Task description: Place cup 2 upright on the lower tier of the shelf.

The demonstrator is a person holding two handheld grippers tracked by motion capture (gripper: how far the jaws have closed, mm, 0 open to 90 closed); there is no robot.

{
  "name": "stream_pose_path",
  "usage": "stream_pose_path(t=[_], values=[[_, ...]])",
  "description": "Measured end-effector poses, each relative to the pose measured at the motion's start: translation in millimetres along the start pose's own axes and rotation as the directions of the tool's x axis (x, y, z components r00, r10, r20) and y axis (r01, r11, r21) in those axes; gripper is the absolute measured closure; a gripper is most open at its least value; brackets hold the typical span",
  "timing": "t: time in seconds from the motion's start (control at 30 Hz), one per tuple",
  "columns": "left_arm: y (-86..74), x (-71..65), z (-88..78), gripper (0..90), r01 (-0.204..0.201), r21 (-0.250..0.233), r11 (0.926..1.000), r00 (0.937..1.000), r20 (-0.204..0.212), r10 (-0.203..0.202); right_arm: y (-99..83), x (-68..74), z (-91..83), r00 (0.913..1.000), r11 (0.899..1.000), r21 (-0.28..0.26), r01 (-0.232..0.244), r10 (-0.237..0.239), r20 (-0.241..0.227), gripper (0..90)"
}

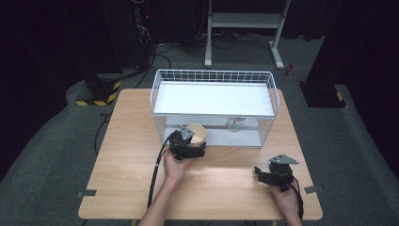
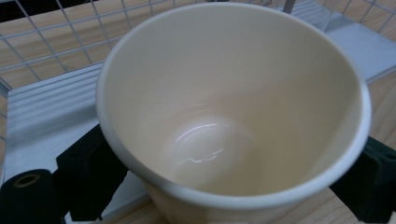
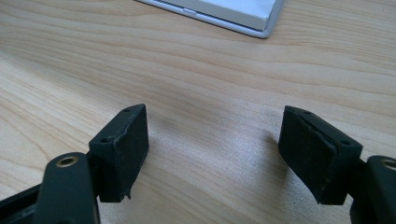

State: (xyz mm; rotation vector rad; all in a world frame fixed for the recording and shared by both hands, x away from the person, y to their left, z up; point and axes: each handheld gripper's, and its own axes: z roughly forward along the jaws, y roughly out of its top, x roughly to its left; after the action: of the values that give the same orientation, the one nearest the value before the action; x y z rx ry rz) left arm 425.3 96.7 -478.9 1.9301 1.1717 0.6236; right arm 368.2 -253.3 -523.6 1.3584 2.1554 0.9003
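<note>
High view: left gripper [image 1: 194,149] pinches the cup [image 1: 196,133] at the rack's [image 1: 212,75] near left; right gripper [image 1: 267,175] idles, jaws spread. Next: carry the cup inside without tipping.

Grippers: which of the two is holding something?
The left gripper: its jaws clamp a cream paper cup by the wire basket. The right gripper sits open over bare table.

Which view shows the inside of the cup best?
The left gripper view: the cup opens toward the camera, empty to its bottom. The high view shows it small, by the wire basket.
</note>
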Motion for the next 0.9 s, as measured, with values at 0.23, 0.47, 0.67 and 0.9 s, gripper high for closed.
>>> stream_pose_path(t=[0.23, 0.47, 0.67, 0.9], values=[[-1.2, 4.2, 4.7, 9.3, 0.013, 0.007, 0.9999, 0.9998, -0.014, -0.013, 0.0, 0.0, 0.0, 1.0, 1.0, 0.0, 0.0, 0.0, 0.0, 24.3], [-0.8, 7.2, 8.2, 9.3, 0.015, -0.007, 0.9999, 0.9999, -0.007, -0.016, 0.0, 0.0, 0.0, 1.0, 1.0, 0.0, -0.001, 0.001, 0.0, 24.2], [4.4, 9.1, 13.1, 9.2, 0.006, 0.014, 0.9999, 0.9999, -0.009, -0.006, 0.0, 0.0, 0.1, 1.0, 1.0, 0.0, -0.001, 0.001, 0.0, 24.2], [5.4, 11.4, 19.1, 9.2, 0.011, -0.006, 0.9999, 0.9999, -0.012, -0.011, 0.0, -0.1, 0.1, 1.0, 1.0, 0.0, 0.0, 0.0, 0.0, 24.2]])
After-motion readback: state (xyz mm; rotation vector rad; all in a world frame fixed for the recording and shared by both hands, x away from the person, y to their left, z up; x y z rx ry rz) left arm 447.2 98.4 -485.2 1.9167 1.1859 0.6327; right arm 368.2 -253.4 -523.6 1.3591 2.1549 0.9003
